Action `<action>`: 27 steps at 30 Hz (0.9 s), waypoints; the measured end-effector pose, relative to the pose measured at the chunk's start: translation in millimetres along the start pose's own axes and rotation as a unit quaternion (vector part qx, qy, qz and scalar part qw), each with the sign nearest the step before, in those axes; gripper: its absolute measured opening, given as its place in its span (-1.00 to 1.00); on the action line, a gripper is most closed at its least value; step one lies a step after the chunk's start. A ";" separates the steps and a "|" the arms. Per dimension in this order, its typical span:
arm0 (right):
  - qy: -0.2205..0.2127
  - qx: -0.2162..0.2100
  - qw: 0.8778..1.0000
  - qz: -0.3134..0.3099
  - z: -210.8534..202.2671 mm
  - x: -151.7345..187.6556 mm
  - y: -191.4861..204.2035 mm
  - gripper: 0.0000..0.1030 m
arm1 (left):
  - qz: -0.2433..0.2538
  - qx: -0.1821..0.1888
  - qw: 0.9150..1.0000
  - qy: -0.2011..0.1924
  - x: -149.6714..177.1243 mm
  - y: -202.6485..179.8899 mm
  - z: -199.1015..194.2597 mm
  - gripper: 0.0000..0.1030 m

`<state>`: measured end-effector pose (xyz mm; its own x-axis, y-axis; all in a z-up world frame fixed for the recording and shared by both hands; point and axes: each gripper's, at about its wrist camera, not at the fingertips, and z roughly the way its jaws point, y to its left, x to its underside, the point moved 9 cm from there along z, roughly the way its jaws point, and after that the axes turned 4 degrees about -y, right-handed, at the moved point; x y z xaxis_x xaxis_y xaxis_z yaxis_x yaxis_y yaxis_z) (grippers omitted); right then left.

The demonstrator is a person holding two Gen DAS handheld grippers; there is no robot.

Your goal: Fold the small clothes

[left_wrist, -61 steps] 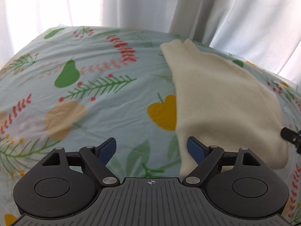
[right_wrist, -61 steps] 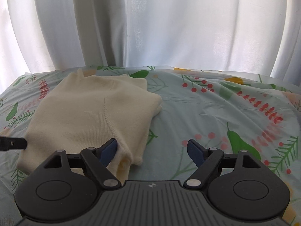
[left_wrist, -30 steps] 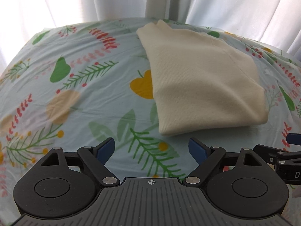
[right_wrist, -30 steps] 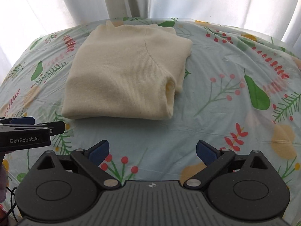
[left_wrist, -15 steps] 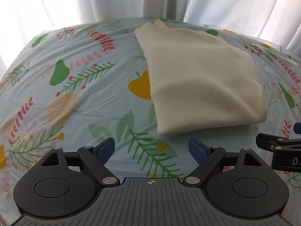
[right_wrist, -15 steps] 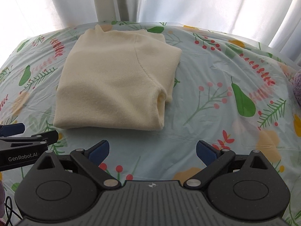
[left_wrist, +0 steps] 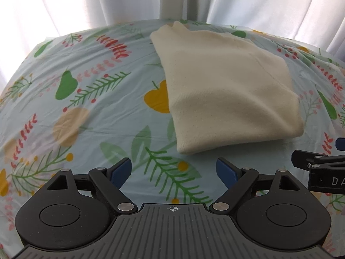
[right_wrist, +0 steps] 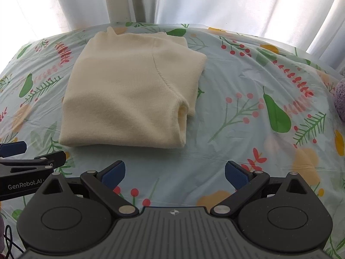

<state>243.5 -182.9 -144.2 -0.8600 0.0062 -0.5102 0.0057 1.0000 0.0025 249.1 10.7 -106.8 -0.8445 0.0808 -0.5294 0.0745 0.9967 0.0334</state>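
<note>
White curtains (right_wrist: 194, 0): hanging behind the tabletop's far edge.

Tabletop (right_wrist: 248, 133): covered in a pale blue cloth printed with pears, berries and fern sprigs.

Cream sweater (right_wrist: 131, 92): knit, folded into a compact rectangle, lying flat on the tabletop toward its far side; rolled fold facing the cameras.

Left tool (left_wrist: 173, 170): jaws spread wide, gripping nothing, just short of the sweater's near edge.

Right tool (right_wrist: 174, 172): jaws likewise spread, empty, clear of the sweater.

Purple fuzzy item (right_wrist: 340, 99): at right edge, identity unclear.
</note>
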 end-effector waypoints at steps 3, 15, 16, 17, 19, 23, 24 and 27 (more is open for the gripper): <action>0.003 -0.001 1.000 0.001 1.2 0.9 -0.9 0.92 | -0.003 0.000 1.000 0.003 0.4 1.4 0.7 0.75; 0.001 0.000 1.000 0.006 2.9 -0.3 -4.1 0.92 | 0.001 -0.003 1.000 0.007 1.1 0.0 1.8 0.75; 0.000 0.002 1.000 0.006 2.8 -0.5 -4.2 0.92 | 0.000 -0.003 1.000 0.007 1.0 0.1 1.9 0.75; 0.000 0.002 1.000 0.005 2.8 -0.7 -4.2 0.92 | 0.000 -0.004 1.000 0.007 1.0 0.3 2.0 0.75; 0.000 0.002 1.000 0.004 2.8 -1.2 -4.2 0.92 | 0.000 -0.003 1.000 0.007 0.9 0.0 2.2 0.75; 0.000 0.002 1.000 0.005 3.0 -1.5 -4.1 0.92 | 0.001 -0.003 1.000 0.010 1.2 -0.2 3.6 0.75; 0.000 0.002 1.000 0.004 2.8 -1.9 -4.2 0.92 | 0.002 -0.003 1.000 0.010 1.4 -0.2 4.0 0.75; -0.002 0.002 1.000 0.002 3.0 -3.5 -4.2 0.92 | 0.003 -0.005 1.000 0.011 1.6 0.0 5.1 0.75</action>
<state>248.0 -187.1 -145.0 -0.8582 0.0095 -0.5133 0.0110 0.9999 0.0002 250.5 10.8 -112.0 -0.8555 0.0868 -0.5105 0.0743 0.9962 0.0448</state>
